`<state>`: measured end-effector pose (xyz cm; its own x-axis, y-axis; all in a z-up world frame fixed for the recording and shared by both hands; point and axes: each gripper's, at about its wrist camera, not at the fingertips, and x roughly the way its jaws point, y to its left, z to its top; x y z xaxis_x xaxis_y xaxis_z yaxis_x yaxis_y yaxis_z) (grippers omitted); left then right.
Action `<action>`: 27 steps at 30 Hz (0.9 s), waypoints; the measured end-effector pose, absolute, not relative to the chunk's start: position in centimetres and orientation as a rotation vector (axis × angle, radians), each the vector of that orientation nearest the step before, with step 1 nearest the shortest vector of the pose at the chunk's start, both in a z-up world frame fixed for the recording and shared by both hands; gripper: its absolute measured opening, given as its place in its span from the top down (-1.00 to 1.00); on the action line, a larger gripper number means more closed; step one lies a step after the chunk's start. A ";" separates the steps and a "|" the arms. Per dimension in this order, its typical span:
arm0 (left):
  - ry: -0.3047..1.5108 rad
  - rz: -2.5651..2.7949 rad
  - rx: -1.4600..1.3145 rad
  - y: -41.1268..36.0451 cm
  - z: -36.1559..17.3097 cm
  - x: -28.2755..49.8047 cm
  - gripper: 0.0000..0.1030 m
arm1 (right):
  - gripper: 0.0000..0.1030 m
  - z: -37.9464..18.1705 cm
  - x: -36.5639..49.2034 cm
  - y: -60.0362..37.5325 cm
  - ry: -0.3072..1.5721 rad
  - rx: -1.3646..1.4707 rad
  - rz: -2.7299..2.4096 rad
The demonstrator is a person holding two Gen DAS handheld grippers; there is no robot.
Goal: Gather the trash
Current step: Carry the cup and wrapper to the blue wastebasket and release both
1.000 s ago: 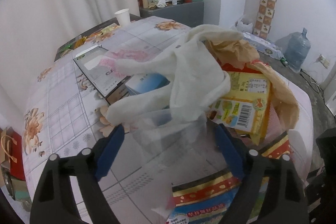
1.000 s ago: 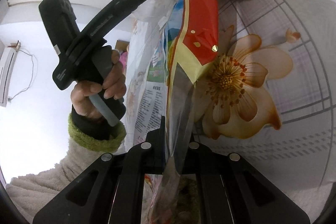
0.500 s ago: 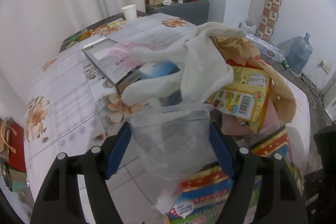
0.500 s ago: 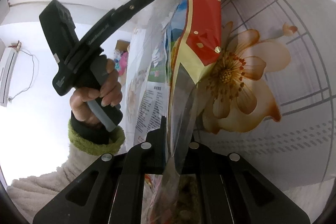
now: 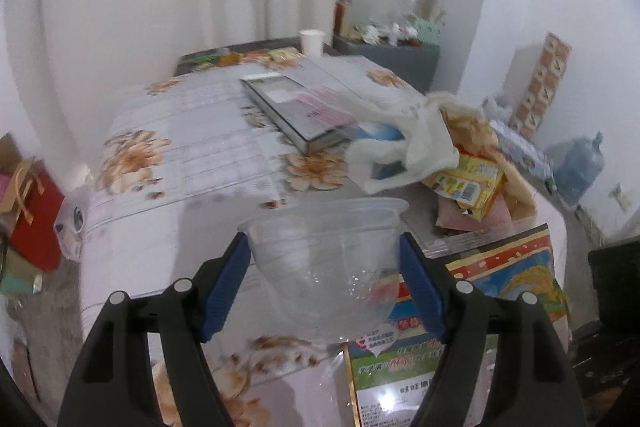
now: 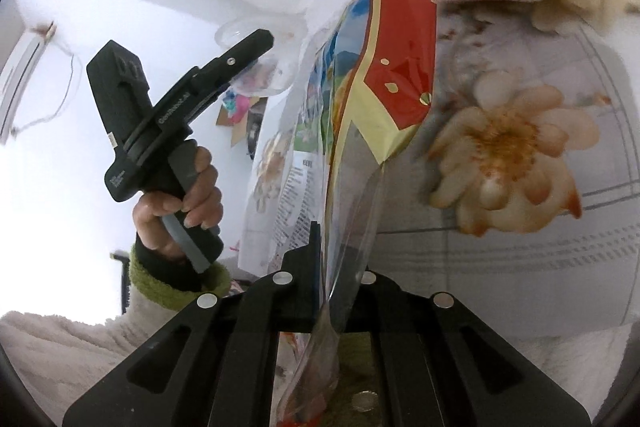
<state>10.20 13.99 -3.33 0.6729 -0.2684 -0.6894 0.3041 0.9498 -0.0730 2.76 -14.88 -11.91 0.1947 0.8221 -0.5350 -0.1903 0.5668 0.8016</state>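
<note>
Over the floral worktop (image 5: 192,155), the left hand-held gripper (image 5: 324,259) clasps a clear plastic cup (image 5: 326,267); at three o'clock, the right hand-held gripper (image 6: 340,267) pinches a snack bag (image 6: 384,75).

Left gripper (image 5: 324,251) clamped on clear plastic cup (image 5: 326,267), blue pads (image 5: 224,287) pressing both sides, jaws just narrowed onto it; cup raised above floral tablecloth (image 5: 180,155); beyond cup, white cloth (image 5: 404,147) draped on trash pile; right of cup, yellow barcode packet (image 5: 468,187); below cup, printed snack bag (image 5: 500,275); far beyond cup, flat grey box (image 5: 292,107) and paper cup (image 5: 313,42).
</note>
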 end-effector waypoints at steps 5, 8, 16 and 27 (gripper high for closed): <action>0.705 -0.291 0.010 15.9 -0.6 8.2 -0.42 | 0.98 -9.8 2.7 -14.6 1.095 0.596 0.814; 0.664 -0.301 -0.007 16.1 1.3 7.3 -0.42 | 0.99 -8.5 2.9 -14.7 1.046 0.569 0.812; 0.557 -0.449 -0.003 11.2 5.9 7.6 -0.42 | 1.00 -5.9 2.7 -20.1 0.895 0.645 0.767; 0.496 -0.807 0.098 -7.1 10.9 10.1 -0.42 | 1.00 -5.6 -1.8 -37.8 0.629 0.919 0.448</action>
<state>10.10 -7.12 10.93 0.5844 -0.6678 -0.4610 0.7128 0.6939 -0.1016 -1.78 -37.78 -5.62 0.7362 0.6035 -0.3064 -0.0919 0.5376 0.8382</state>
